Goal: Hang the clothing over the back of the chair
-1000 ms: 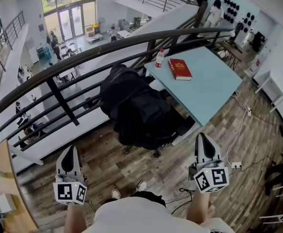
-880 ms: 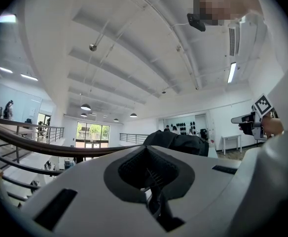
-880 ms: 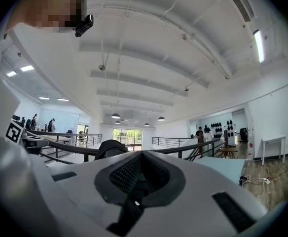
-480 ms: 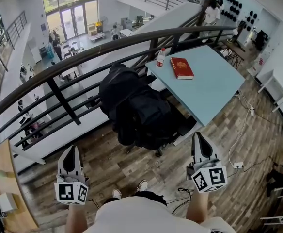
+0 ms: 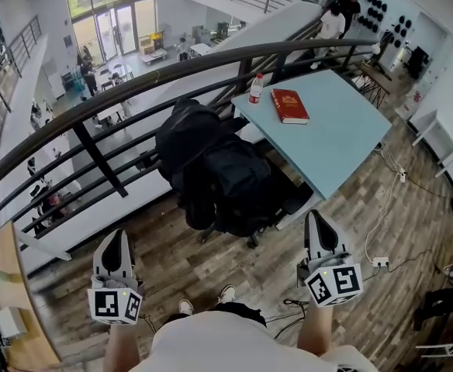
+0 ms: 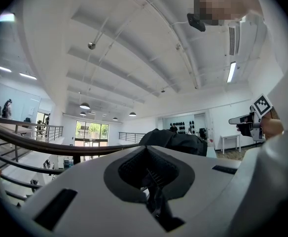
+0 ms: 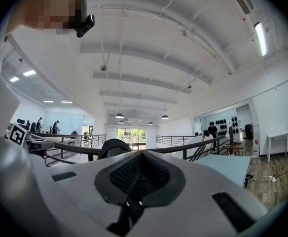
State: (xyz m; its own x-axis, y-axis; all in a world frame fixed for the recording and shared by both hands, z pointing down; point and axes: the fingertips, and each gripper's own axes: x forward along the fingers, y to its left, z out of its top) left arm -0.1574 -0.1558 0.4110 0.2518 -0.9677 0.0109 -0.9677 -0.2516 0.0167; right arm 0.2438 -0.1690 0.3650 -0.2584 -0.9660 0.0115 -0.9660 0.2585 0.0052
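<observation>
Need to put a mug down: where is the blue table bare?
The light blue table is bare from the red book out to its near and right edges. Its far left corner is crowded: the bottle and book sit there, and the chair under black clothing stands beside that edge.

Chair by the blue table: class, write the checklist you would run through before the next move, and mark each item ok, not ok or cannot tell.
1. Black clothing lies draped on the chair: ok.
2. It hangs squarely over the back, hem off the wheels: cannot tell, black on black.
3. Left gripper has its jaws together with nothing between them: ok.
4. Right gripper has its jaws together with nothing between them: ok.
5. Both grippers are held apart from the chair, with bare floor between: ok.
6. Red book and bottle are on the table, with the bottle upright: ok.
</observation>
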